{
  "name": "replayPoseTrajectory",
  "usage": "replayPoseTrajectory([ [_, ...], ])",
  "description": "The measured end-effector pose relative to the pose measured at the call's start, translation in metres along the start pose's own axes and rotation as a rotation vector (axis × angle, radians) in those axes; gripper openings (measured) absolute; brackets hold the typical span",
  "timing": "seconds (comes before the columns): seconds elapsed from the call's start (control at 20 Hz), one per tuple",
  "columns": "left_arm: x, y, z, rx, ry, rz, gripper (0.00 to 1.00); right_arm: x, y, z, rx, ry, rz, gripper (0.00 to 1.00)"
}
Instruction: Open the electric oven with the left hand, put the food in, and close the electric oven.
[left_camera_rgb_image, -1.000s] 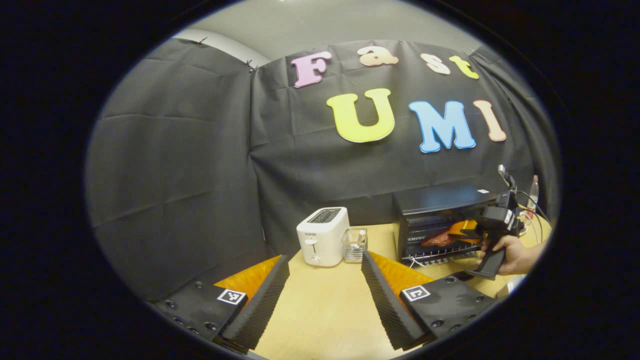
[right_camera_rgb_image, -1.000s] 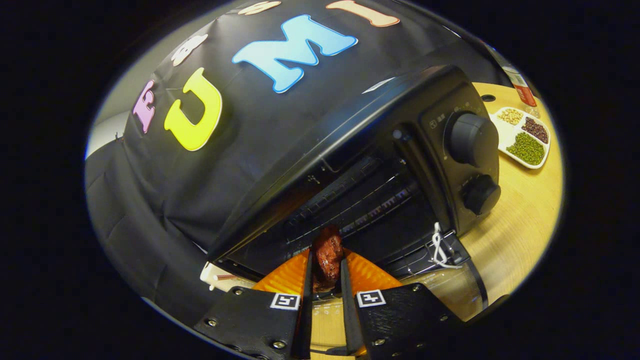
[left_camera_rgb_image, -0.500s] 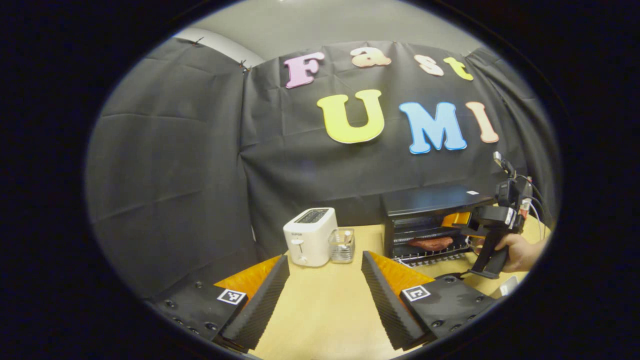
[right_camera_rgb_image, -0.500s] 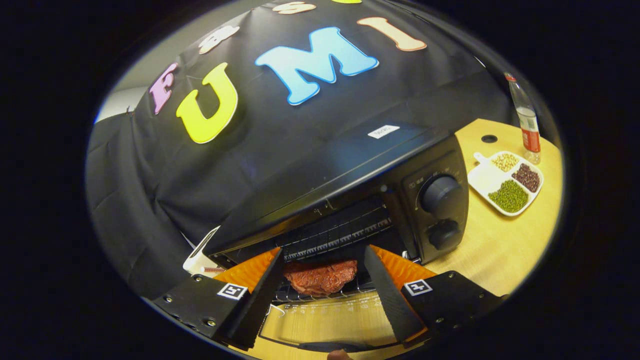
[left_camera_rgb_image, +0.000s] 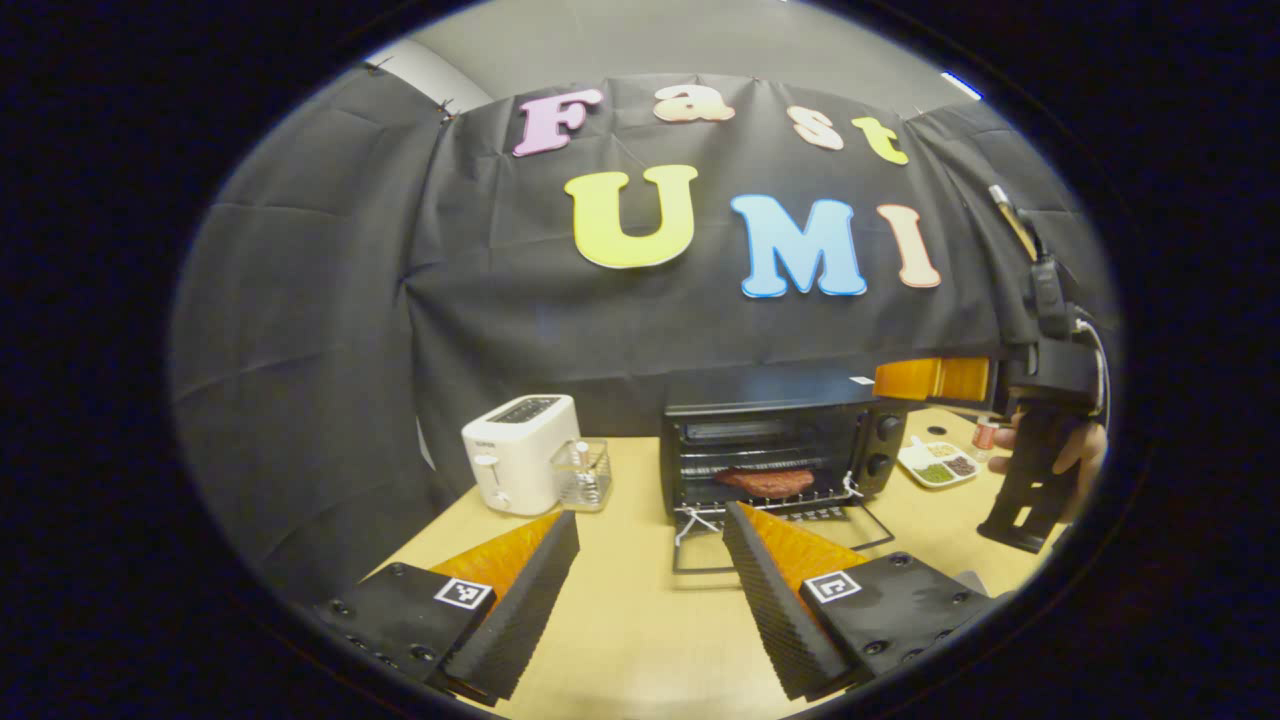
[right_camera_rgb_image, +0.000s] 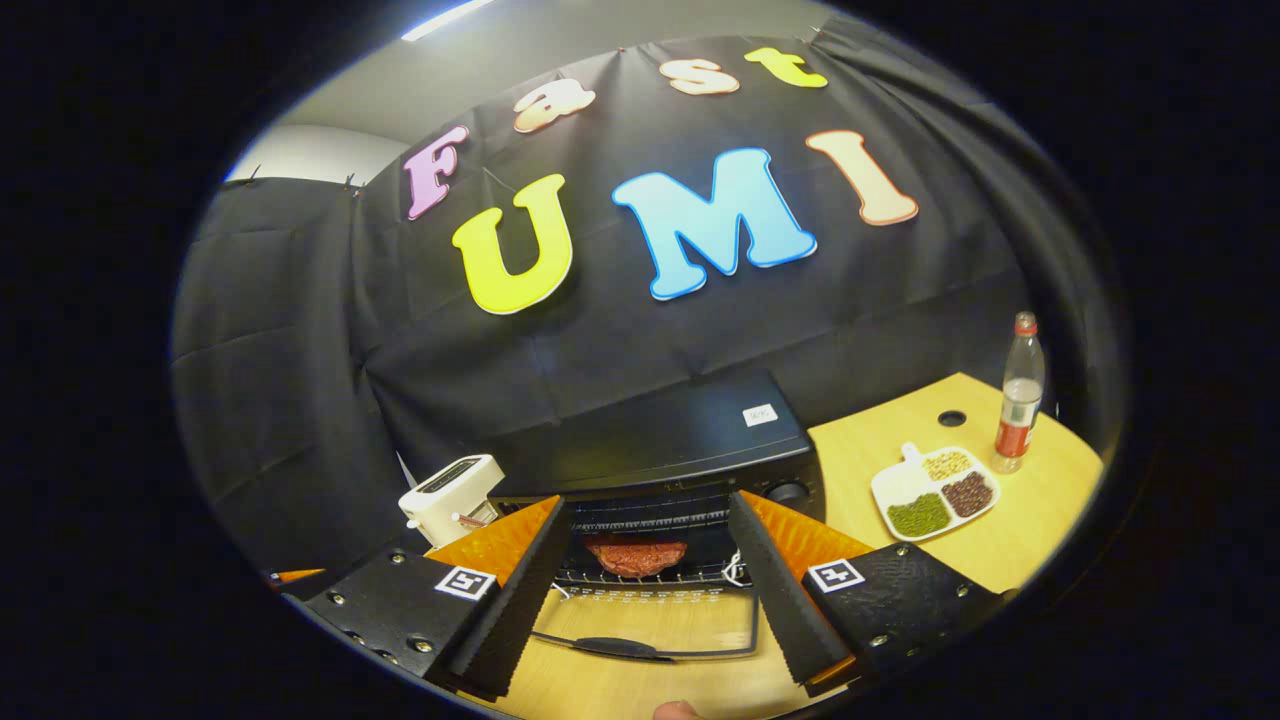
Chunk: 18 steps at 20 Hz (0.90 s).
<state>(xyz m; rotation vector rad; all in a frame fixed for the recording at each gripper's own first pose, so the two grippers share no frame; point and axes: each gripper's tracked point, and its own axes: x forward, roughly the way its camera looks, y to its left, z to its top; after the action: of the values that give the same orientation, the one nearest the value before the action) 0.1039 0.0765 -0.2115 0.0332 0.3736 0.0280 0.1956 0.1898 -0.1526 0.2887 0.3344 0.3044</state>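
A white toaster (left_camera_rgb_image: 515, 452) is standing on the wooden worktop (left_camera_rgb_image: 630, 620), with a clear glass holder (left_camera_rgb_image: 585, 473) touching its side. A white divided dish (right_camera_rgb_image: 935, 490) of beans is lying near a capped bottle (right_camera_rgb_image: 1016, 392) with a red label.

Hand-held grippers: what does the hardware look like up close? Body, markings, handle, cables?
Each hand-held gripper, left and right, has two wedge-shaped fingers with ribbed inner faces, fixed to black plates with screws. Each plate carries a small square black-and-white marker. Seen from the left gripper view, the right unit has a black pistol-style handle with cut-outs, and cables run along its top. No sleeve is visible.
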Motion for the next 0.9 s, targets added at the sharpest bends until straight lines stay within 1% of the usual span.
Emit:
replayPoseTrajectory([
  [0.05,0.004,-0.013,-0.004,-0.009,0.015,-0.023,0.98,-0.011,-0.008,0.005,-0.021,-0.013,-0.011,0.98],
  [0.2,0.011,-0.046,-0.025,-0.039,0.075,-0.087,1.00,-0.044,-0.029,0.016,-0.057,-0.045,-0.052,0.98],
  [0.25,0.015,-0.056,-0.033,-0.049,0.097,-0.109,1.00,-0.054,-0.036,0.017,-0.064,-0.047,-0.067,0.98],
  [0.3,0.018,-0.067,-0.041,-0.058,0.126,-0.135,0.98,-0.063,-0.045,0.016,-0.068,-0.047,-0.084,0.98],
  [0.4,0.027,-0.084,-0.061,-0.072,0.183,-0.164,0.98,-0.080,-0.059,0.014,-0.065,-0.038,-0.114,0.98],
  [0.45,0.030,-0.091,-0.070,-0.078,0.208,-0.173,0.98,-0.088,-0.067,0.013,-0.062,-0.029,-0.131,0.98],
  [0.5,0.035,-0.097,-0.078,-0.082,0.230,-0.179,1.00,-0.095,-0.075,0.014,-0.060,-0.026,-0.150,0.98],
  [0.55,0.039,-0.102,-0.087,-0.085,0.254,-0.185,0.98,-0.101,-0.084,0.016,-0.062,-0.030,-0.174,0.98],
  [0.85,0.069,-0.123,-0.149,-0.080,0.423,-0.206,0.98,-0.140,-0.123,0.027,-0.102,-0.044,-0.282,0.98],
  [0.9,0.074,-0.126,-0.155,-0.080,0.441,-0.209,1.00,-0.146,-0.127,0.028,-0.102,-0.044,-0.297,0.98],
])
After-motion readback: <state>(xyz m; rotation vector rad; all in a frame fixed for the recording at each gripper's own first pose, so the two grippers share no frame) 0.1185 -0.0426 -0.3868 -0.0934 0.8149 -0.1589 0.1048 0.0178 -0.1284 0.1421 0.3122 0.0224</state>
